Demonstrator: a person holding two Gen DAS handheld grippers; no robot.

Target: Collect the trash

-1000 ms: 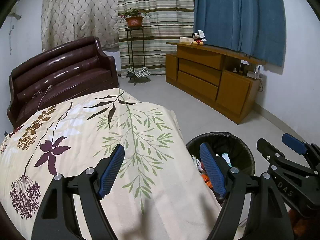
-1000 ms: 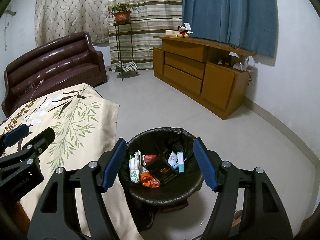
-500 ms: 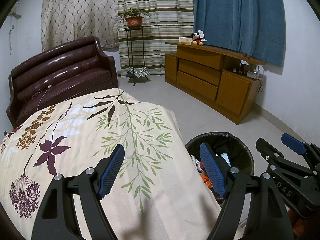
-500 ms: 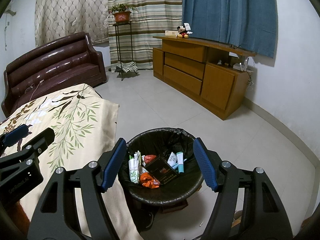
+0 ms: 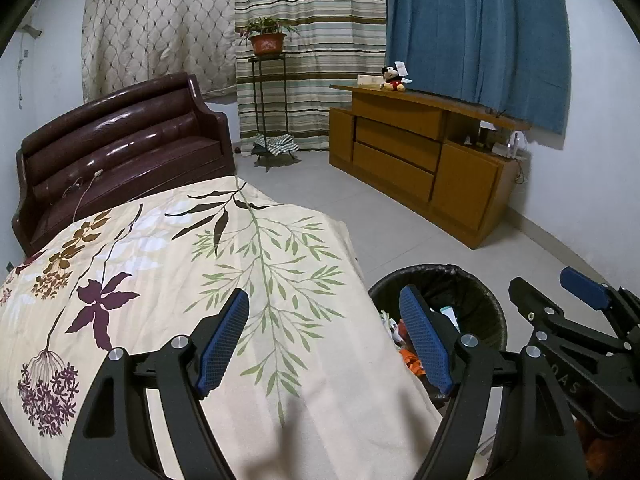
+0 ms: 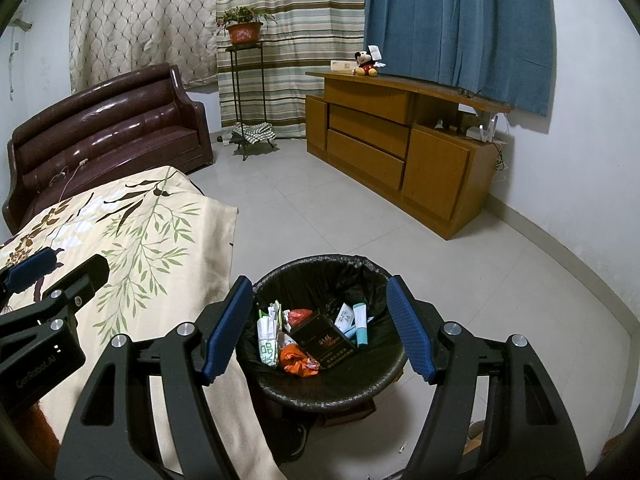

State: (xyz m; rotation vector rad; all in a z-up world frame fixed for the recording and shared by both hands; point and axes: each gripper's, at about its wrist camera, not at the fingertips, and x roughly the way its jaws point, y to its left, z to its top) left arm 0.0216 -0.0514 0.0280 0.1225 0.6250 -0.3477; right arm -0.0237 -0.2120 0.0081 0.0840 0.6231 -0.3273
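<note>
A round black trash bin with a black liner stands on the floor beside the table; it also shows in the left wrist view. In it lie a black box, an orange wrapper, a white-green packet and a teal tube. My right gripper is open and empty, hovering above the bin. My left gripper is open and empty over the floral tablecloth. No loose trash shows on the cloth.
A dark red leather sofa stands behind the table. A wooden cabinet with a Mickey toy runs along the right wall. A plant stand stands by the curtains. Pale tile floor lies around the bin.
Both grippers have drifted very slightly; both stay open and empty. The bin and its contents have not moved.
</note>
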